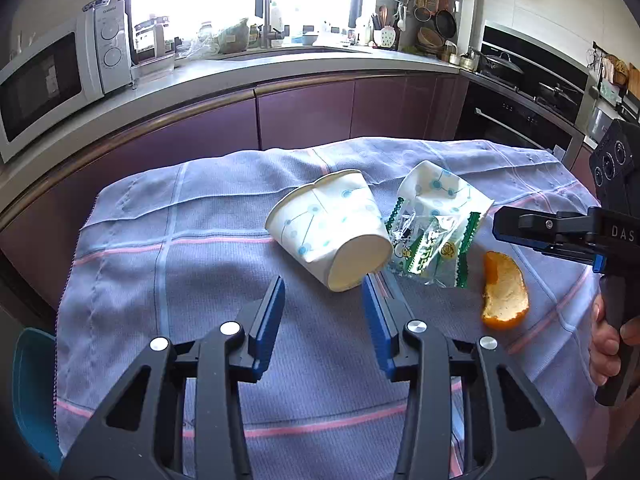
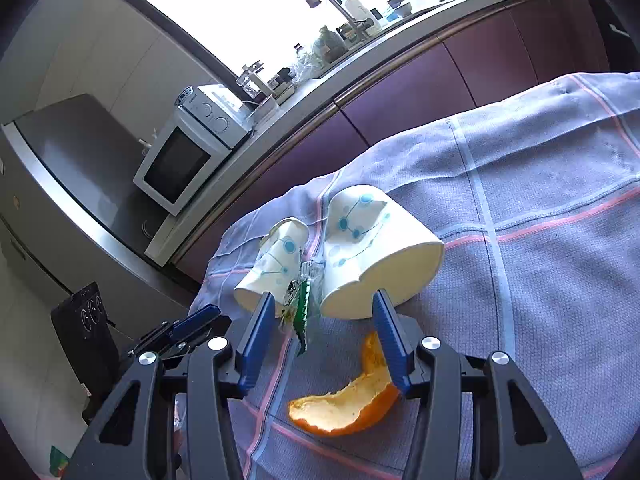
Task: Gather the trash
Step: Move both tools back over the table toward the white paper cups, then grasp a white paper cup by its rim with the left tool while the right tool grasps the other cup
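With both grippers open and empty, your left gripper (image 1: 324, 300) faced the tipped paper cup (image 1: 330, 228) on the clothed tabletop (image 1: 160, 264); you needed to straddle its base and clamp gently.

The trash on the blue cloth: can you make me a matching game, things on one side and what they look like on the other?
Things:
1. orange peel
2. snack wrapper
3. paper cup nearest the left tool
4. left tool

Descriptions:
A. clear with green edges
B. open, holding nothing
C. on its side, mouth toward the tool
D. curved, pale inside up

Pairs: 1-D, 2-A, 3-C, 4-B
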### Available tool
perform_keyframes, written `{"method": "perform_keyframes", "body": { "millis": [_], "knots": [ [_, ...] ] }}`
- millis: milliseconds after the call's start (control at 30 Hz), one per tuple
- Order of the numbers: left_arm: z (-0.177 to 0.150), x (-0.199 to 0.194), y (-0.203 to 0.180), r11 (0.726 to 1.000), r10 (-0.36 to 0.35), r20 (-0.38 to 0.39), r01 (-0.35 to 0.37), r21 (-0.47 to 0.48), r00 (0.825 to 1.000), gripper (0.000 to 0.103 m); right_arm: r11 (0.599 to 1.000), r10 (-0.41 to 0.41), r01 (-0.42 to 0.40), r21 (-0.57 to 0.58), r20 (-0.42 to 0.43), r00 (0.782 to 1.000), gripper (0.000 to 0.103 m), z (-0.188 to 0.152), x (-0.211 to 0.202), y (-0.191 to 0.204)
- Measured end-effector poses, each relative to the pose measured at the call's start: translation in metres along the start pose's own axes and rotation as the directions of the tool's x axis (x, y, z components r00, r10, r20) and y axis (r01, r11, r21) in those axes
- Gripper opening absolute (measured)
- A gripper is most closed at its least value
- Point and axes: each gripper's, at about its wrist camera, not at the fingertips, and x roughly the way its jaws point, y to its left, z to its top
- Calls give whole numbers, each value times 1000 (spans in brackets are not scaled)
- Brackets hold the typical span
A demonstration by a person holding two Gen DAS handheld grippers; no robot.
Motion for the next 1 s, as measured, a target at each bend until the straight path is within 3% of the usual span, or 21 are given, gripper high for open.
{"method": "perform_keyframes", "body": {
  "millis": [200,300,367,533,1000],
  "knots": [
    [10,17,-5,1000,-16,-6,16,24,1000,29,994,39,-39,102,-3,999,38,8,12,-19],
    [10,23,-6,999,-20,-13,20,28,1000,22,990,61,-61,128,3,998,25,11,15,-22],
    [10,27,-4,999,-30,-21,31,27,999,10,988,70,-69,138,3,998,16,13,17,-23],
    [8,32,0,999,-43,-27,44,10,999,4,989,76,-75,129,-5,997,5,13,21,-22],
    [8,9,14,997,-44,38,46,-58,998,2,997,59,-62,48,64,996,2,24,-1,-11]
  ]
}}
